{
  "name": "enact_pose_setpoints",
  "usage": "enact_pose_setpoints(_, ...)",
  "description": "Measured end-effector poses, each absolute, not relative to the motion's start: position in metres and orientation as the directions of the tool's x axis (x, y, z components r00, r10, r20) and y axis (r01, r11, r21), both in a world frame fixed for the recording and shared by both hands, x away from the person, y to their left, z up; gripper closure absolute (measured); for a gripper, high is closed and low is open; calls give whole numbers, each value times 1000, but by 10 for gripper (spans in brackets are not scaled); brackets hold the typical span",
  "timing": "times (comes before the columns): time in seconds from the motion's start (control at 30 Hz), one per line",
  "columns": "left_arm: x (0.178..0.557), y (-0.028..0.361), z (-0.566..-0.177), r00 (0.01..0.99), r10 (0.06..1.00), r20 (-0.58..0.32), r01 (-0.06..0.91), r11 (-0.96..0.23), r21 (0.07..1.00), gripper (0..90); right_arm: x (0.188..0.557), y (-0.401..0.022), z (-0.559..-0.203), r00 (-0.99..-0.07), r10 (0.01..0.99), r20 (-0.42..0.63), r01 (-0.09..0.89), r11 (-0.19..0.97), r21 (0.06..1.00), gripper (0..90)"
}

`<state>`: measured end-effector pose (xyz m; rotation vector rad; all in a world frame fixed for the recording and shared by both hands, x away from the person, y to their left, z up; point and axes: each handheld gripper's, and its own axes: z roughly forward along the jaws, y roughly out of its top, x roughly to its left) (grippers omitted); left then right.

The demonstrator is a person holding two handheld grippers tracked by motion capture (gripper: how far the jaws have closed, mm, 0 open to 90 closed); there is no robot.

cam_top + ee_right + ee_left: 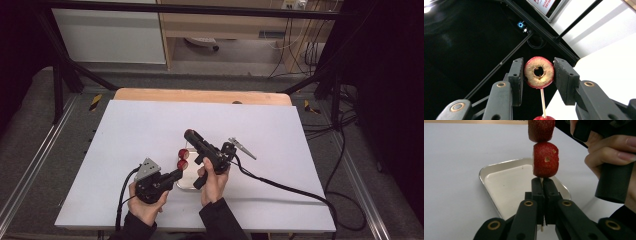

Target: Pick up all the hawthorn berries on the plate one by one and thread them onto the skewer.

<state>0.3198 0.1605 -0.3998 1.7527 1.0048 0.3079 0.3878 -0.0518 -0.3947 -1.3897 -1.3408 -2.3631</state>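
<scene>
Left gripper (176, 174): held in the person's left hand (145, 202) near the table's front edge, jaws clamped on a thin wooden skewer (541, 180). The left gripper view shows the skewer rising through two strawberries (545, 159) stacked directly above the jaws, with a shallow metal tray (489, 170) lying on the table behind them.

Right gripper (539, 75): held in the person's right hand (214, 182), jaws closed on a cored red fruit slice (539, 72). The right gripper view shows its hollow centre and the skewer tip entering it from below; the high view shows only two red fruits (183, 158) between the grippers.

Surface: a white table (140, 130) with a wooden strip along its far edge. Room: black frame rails (200, 10), trailing cables on the floor at right, a wooden cabinet behind.
</scene>
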Motion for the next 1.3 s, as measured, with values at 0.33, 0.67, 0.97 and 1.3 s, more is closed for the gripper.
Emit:
enact_pose_setpoints(0.33, 322, 159, -404, 613, 768, -186, 455, -150, 878, 887, 390, -54, -392, -547, 330, 769, 528, -576, 624, 618)
enact_pose_setpoints(0.67, 325, 160, -407, 620, 779, -92, 423, -233, 876, 888, 392, -56, -387, -549, 330, 768, 574, -519, 634, 621)
enact_pose_setpoints(0.97, 326, 169, -401, 655, 753, -67, 397, -267, 878, 890, 396, -60, -383, -571, 377, 729, 565, -464, 682, 621)
enact_pose_setpoints(1.3, 327, 170, -400, 657, 750, -70, 394, -263, 881, 891, 394, -60, -383, -565, 346, 749, 602, -448, 661, 624)
